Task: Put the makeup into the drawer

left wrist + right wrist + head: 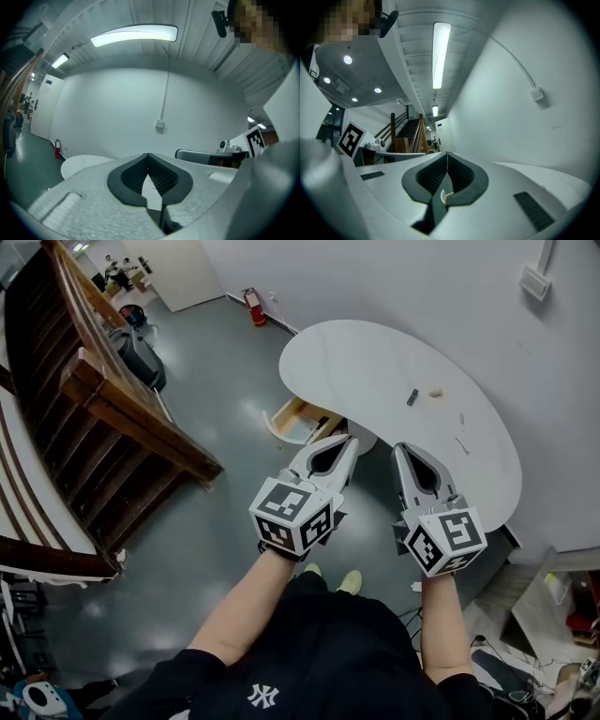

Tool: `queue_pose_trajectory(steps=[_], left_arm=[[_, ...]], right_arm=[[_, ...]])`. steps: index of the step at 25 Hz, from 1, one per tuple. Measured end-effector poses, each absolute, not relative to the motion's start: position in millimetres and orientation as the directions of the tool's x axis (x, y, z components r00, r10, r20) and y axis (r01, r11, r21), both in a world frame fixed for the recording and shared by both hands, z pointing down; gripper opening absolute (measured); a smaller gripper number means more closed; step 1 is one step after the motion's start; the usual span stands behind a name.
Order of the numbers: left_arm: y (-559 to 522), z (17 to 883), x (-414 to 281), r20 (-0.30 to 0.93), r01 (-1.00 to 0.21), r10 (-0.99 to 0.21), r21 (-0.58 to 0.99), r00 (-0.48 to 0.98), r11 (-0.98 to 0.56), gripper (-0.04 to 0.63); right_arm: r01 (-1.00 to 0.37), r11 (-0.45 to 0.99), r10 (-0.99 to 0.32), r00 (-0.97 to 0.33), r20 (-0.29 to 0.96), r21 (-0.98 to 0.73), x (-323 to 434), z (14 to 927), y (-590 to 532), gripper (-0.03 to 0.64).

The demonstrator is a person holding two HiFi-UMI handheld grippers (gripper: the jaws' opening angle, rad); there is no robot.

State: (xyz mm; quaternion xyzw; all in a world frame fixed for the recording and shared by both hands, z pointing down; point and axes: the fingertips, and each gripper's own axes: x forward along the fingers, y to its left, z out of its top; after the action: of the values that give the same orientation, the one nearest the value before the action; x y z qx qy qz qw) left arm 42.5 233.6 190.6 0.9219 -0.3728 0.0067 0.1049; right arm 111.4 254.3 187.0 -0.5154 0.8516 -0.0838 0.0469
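Note:
A white kidney-shaped table (375,371) carries small makeup items: a dark stick (412,397), a beige piece (434,391) and a thin pale one (463,444). Under its near left edge a wooden drawer (298,421) stands pulled out. My left gripper (351,441) is held level in the air just short of the table, jaws shut and empty, tips meeting (148,154). Beside it my right gripper (398,448) is also shut with nothing held, tips together (447,153). Each gripper view shows the other gripper at its side, and the makeup is hidden in both.
A wooden staircase (103,399) runs along the left, with a dark bag (141,357) at its foot. A red fire extinguisher (254,306) stands by the far wall. Cables and clutter (553,615) lie at the lower right. Grey floor lies between me and the table.

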Motion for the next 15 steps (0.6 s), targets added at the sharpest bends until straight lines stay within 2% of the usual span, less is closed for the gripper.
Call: queue_pose_trajectory(steps=[15], left_arm=[[190, 213, 51, 0.109, -0.67, -0.662, 0.163, 0.741, -0.724, 0.008]], right_arm=[[-0.892, 0.411, -0.901, -0.429, 0.061, -0.188, 111, 213, 211, 0.015]])
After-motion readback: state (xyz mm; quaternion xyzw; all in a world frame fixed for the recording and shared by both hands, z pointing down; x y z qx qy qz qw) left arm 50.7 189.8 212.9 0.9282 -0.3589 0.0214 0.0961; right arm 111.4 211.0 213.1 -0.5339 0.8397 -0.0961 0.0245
